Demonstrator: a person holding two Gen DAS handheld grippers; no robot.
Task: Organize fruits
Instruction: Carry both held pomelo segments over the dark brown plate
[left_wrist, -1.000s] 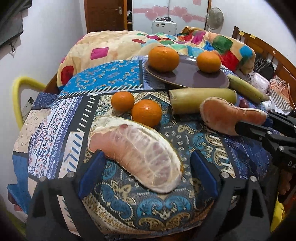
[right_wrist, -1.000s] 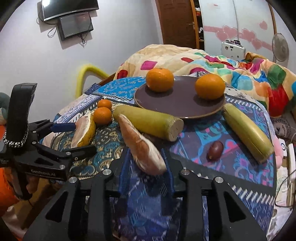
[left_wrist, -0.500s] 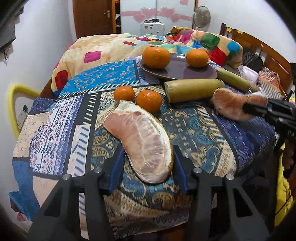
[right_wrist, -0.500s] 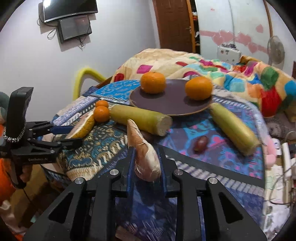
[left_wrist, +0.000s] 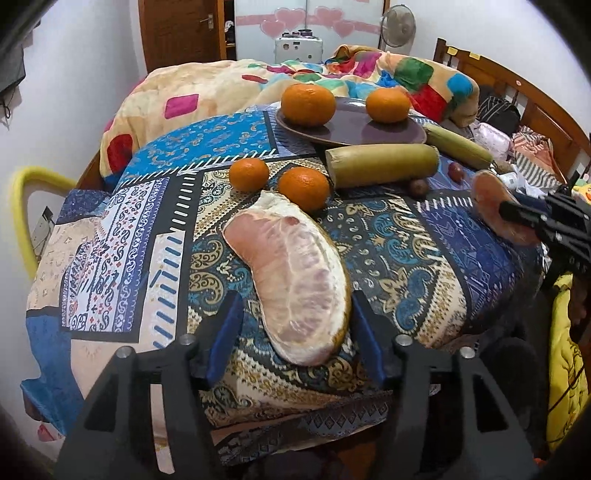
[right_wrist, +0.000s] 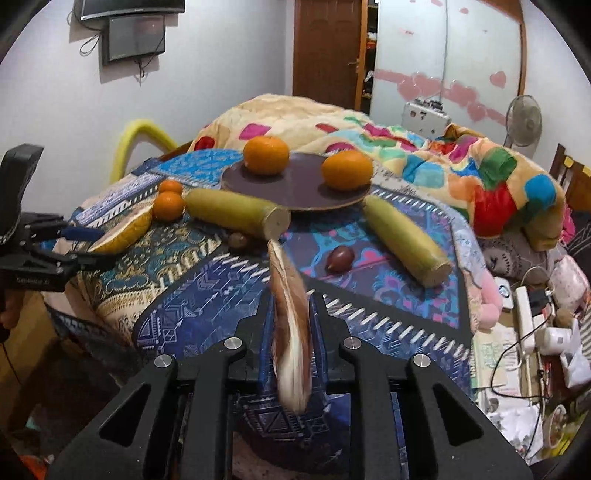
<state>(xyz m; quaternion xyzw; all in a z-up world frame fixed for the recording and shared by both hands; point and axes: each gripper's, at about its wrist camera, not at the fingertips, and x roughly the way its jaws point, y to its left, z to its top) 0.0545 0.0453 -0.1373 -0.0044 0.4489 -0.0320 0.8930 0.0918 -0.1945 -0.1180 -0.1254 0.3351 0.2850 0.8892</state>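
Observation:
A big peeled pomelo segment (left_wrist: 295, 280) lies on the patterned cloth between the fingers of my left gripper (left_wrist: 295, 299). Its jaws are opening, and the left pad (left_wrist: 227, 328) stands clear of the fruit. My right gripper (right_wrist: 290, 295) is shut on a smaller pomelo segment (right_wrist: 290, 332), held on edge above the cloth. That gripper (left_wrist: 517, 210) and its segment (left_wrist: 491, 206) also show at the right of the left wrist view. The purple plate (left_wrist: 351, 129) at the back carries two oranges (left_wrist: 308, 105). Two smaller oranges (left_wrist: 303, 188) sit on the cloth.
Two green cut stalks (left_wrist: 384, 164) (right_wrist: 402, 243) lie in front of and beside the plate. Small dark fruits (right_wrist: 340, 254) (right_wrist: 239, 240) sit near them. A bed with a colourful blanket (left_wrist: 413, 77) is behind. A yellow chair back (left_wrist: 22, 206) stands left, and cables and clutter (right_wrist: 524, 332) lie on the right.
The left jaws narrowed around the big segment, then eased out a little. The right jaws closed on the smaller segment, which rose off the cloth and turned onto its edge.

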